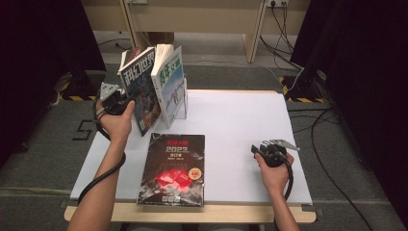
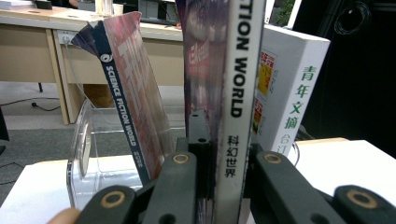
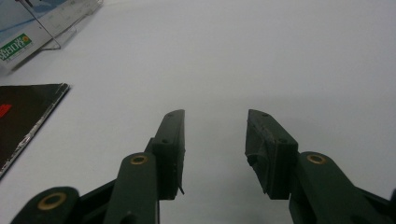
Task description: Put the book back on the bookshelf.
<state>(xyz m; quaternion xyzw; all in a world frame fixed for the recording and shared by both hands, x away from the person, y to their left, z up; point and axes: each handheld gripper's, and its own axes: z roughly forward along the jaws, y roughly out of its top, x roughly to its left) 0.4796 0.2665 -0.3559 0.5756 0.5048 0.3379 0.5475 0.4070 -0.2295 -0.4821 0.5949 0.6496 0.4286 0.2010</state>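
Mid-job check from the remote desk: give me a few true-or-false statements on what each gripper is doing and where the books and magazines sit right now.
1. The left gripper is clamped on the spine of the Science Fiction World magazine. True.
2. The right gripper holds the black 2023 book. False: its jaws stand open over bare white table.
3. The black 2023 book lies flat near the table's front edge. True.
4. The white book with green characters lies flat on the table. False: it stands upright beside the held magazine.
5. A second, thinner Science Fiction World magazine leans in the clear stand. True.
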